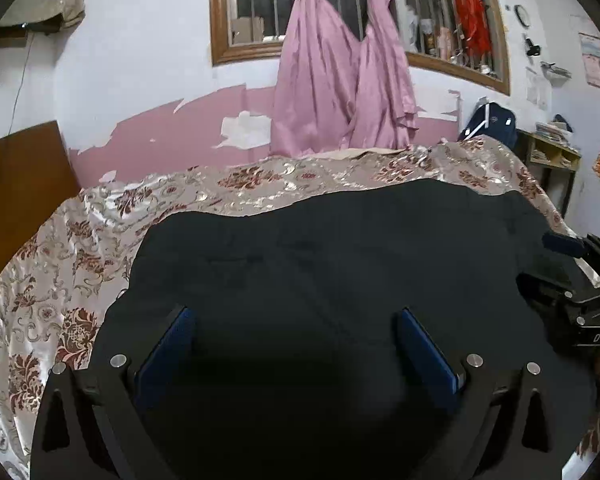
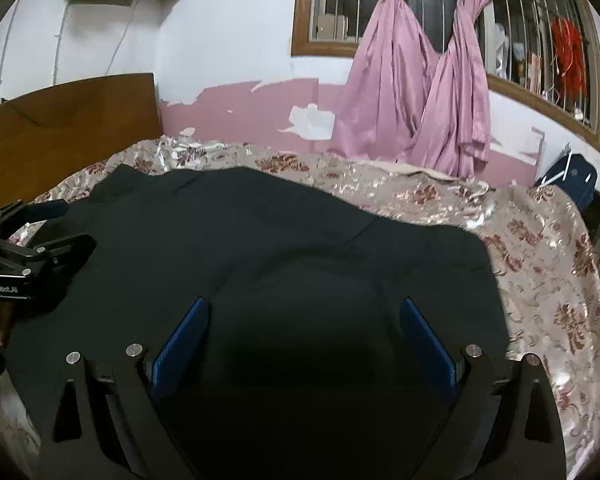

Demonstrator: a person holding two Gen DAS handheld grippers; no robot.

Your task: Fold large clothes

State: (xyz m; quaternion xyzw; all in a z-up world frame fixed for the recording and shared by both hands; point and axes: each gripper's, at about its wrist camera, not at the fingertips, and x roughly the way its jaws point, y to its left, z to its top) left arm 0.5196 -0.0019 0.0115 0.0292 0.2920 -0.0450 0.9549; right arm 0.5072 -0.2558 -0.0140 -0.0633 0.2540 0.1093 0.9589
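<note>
A large dark garment [image 1: 340, 248] [image 2: 260, 232] lies spread flat across the floral bedspread [image 1: 60, 280] [image 2: 540, 260]. My left gripper [image 1: 296, 314] hovers low over the garment's near left part, its blue pads [image 1: 172, 344] wide apart with only flat cloth beneath them. Over the near right part, my right gripper [image 2: 305, 304] is open as well, and nothing is pinched between its blue pads [image 2: 428, 340]. Each gripper shows at the edge of the other's view: the right gripper [image 1: 552, 264] and the left gripper [image 2: 60, 228], both over the garment's side edges.
A wooden headboard [image 2: 72, 128] stands at the bed's left end. Behind the bed are a peeling pink wall [image 1: 180, 128], knotted pink curtains [image 1: 340, 80] and a barred window [image 2: 340, 0]. A dark blue bag [image 1: 488, 124] and a shelf [image 1: 552, 152] sit past the right end.
</note>
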